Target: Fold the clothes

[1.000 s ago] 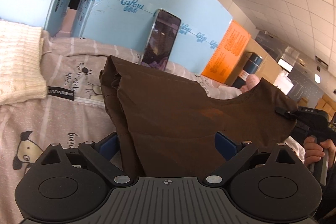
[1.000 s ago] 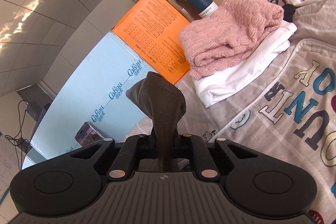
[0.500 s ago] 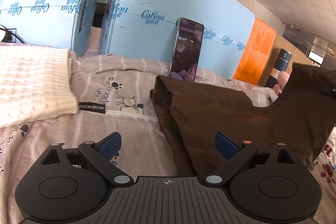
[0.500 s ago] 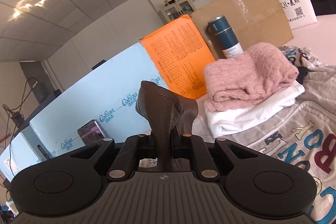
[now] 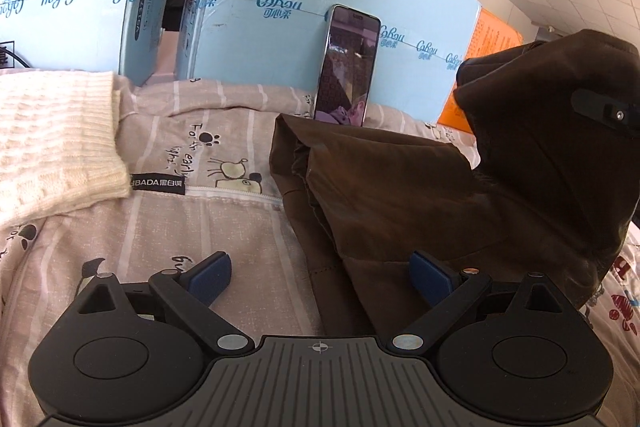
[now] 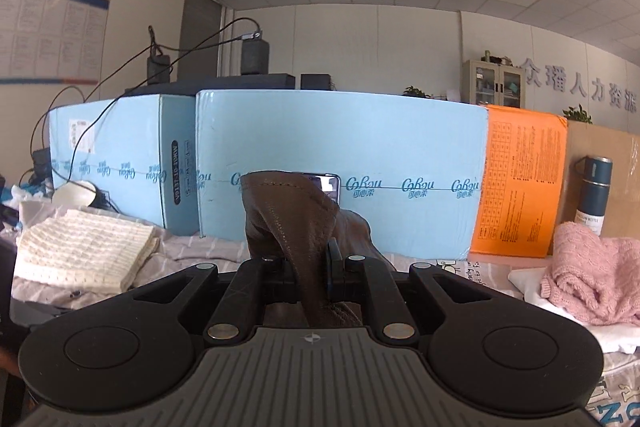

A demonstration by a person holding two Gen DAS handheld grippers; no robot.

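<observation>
The right gripper point(image 6: 312, 267) clamps a raised fold of the brown garment point(image 5: 420, 195) at frame centre; the left gripper point(image 5: 320, 273) stands wide open over it, gripping nothing.

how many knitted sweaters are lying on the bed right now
2. A cream knit sweater lies at the left, near the blue boxes. A pink knit sweater sits at the right on a folded white garment. Others may be out of view.

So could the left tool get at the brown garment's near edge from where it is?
Probably yes: the left tool is open, and the brown garment already lies between its fingers with nothing over it.
</observation>
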